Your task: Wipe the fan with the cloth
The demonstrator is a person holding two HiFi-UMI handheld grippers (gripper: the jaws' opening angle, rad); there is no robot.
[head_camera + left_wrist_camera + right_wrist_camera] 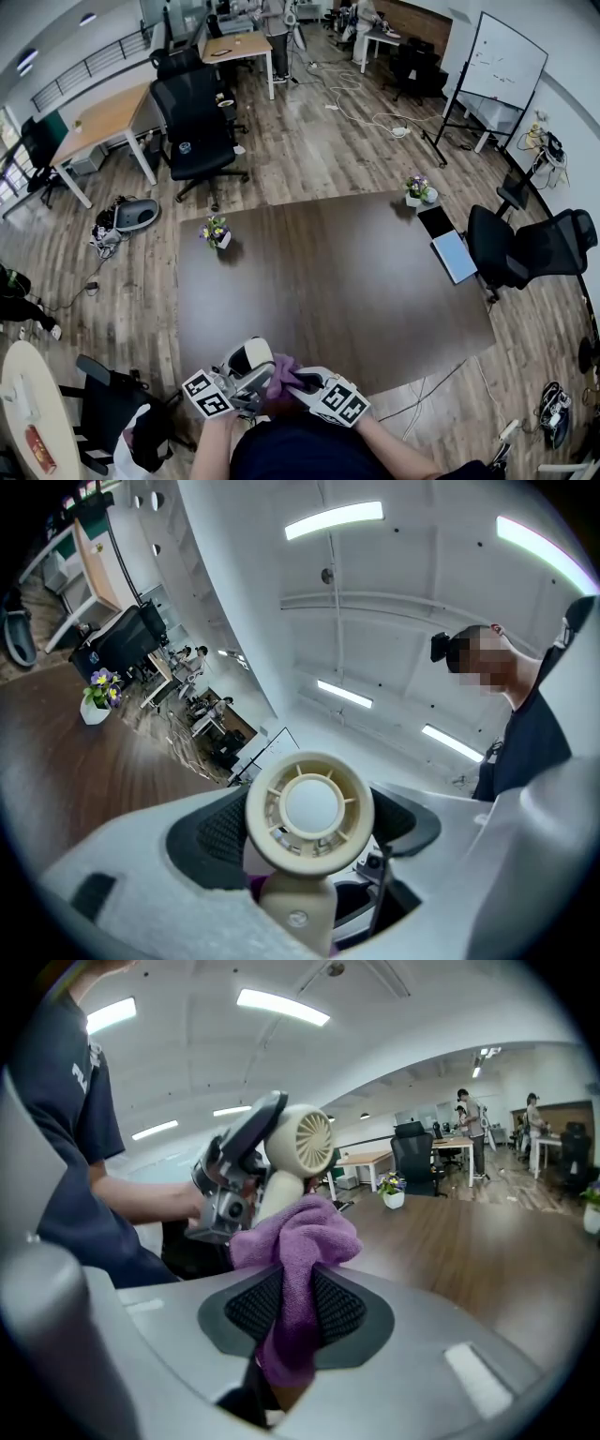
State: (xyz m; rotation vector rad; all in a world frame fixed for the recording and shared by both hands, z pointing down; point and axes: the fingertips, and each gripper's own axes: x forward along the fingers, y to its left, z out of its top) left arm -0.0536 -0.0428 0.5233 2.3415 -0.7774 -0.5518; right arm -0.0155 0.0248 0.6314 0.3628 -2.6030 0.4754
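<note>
A small cream hand-held fan (309,813) with a round grille stands between the pads of my left gripper (307,825), which is shut on its handle (298,907). My right gripper (295,1307) is shut on a purple cloth (298,1237), and the cloth bunches up above its jaws. In the right gripper view the fan (300,1143) sits just behind the cloth, with the cloth's top against its stem. In the head view both grippers meet low over the table's near edge: the left gripper (253,380) with the fan (248,358), the right gripper (300,382) with the cloth (281,373).
A dark brown table (356,281) spreads ahead, with a flower pot (217,232) at its far left corner and another (416,190) at the far right. A tablet (454,255) lies on its right edge. Black office chairs (525,248) stand to the right.
</note>
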